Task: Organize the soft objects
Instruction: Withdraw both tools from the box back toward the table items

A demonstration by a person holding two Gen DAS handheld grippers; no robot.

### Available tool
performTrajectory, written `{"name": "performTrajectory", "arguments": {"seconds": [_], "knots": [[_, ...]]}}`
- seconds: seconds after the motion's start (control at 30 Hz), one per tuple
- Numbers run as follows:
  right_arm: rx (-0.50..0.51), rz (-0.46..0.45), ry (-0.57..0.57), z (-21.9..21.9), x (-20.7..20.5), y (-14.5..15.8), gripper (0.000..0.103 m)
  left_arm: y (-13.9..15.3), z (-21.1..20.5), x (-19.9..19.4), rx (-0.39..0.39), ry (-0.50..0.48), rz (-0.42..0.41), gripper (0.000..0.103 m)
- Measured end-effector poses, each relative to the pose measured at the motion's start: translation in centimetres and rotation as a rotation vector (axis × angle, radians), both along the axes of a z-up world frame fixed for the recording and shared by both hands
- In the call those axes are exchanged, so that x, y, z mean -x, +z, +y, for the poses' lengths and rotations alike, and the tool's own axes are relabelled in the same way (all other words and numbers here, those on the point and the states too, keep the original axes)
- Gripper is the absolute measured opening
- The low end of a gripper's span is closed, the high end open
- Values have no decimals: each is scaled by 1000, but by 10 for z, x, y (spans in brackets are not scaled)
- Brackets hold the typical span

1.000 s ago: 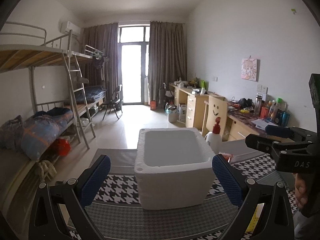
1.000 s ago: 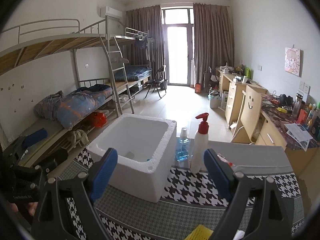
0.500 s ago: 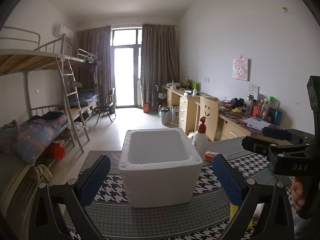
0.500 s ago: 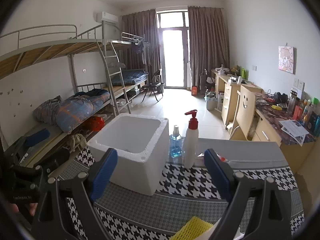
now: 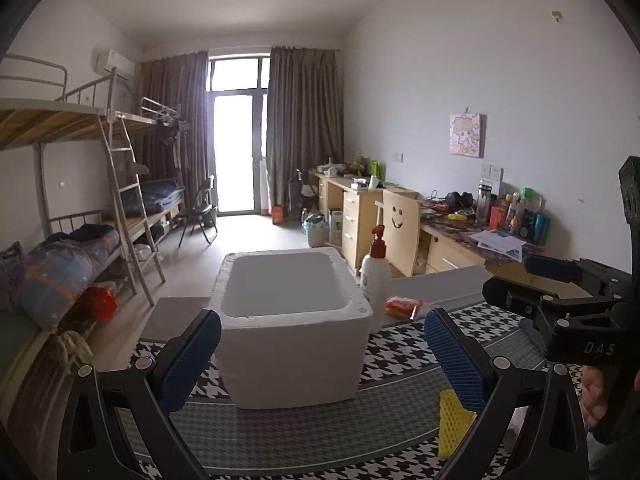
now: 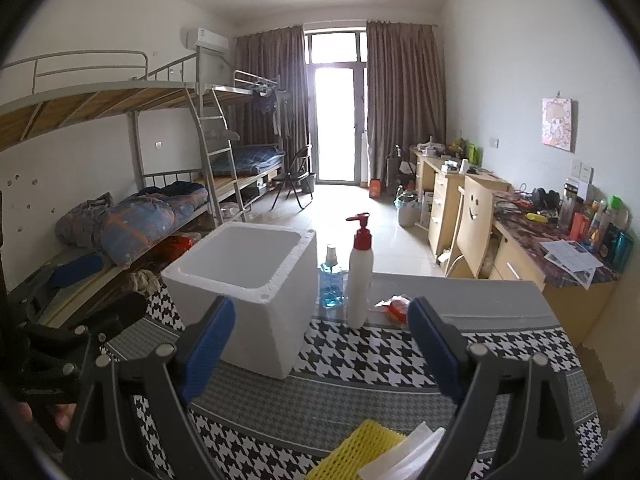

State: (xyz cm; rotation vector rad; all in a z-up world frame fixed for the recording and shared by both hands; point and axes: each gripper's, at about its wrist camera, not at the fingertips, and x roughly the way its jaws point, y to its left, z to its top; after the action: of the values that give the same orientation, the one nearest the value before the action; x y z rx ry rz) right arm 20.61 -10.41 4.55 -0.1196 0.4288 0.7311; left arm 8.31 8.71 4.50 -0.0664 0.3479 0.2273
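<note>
A white foam box (image 5: 292,344) (image 6: 256,304) stands open-topped on the houndstooth tablecloth (image 5: 280,436) (image 6: 360,392). My left gripper (image 5: 320,352) is held open in front of the box, with nothing between its blue pads. My right gripper (image 6: 322,336) is open too and holds nothing. Near the table's front edge lies a yellow foam net (image 5: 452,424) (image 6: 360,452), below the right gripper's fingers. A white soft piece (image 6: 404,456) rests against it. A red packet (image 5: 404,306) (image 6: 396,308) lies behind, beside the box.
A white pump bottle (image 5: 374,276) (image 6: 359,276) and a blue-liquid bottle (image 6: 331,284) stand right of the box. Bunk beds (image 5: 80,248) line the left wall. Desks and a smiley-face chair (image 5: 400,228) line the right wall. A hand (image 5: 596,396) grips the right tool.
Both grippers have drawn back from the box, which looks smaller now. The yellow foam net has come into view at the bottom of both views. The jaws kept their width.
</note>
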Motion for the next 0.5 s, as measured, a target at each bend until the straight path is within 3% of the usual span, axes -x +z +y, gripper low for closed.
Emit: {"name": "performTrajectory", "arguments": {"seconds": [0.5], "knots": [[-24,13,-88,-40,0,-8,91,-6,-29,3,-10,-66,-23,102]]}}
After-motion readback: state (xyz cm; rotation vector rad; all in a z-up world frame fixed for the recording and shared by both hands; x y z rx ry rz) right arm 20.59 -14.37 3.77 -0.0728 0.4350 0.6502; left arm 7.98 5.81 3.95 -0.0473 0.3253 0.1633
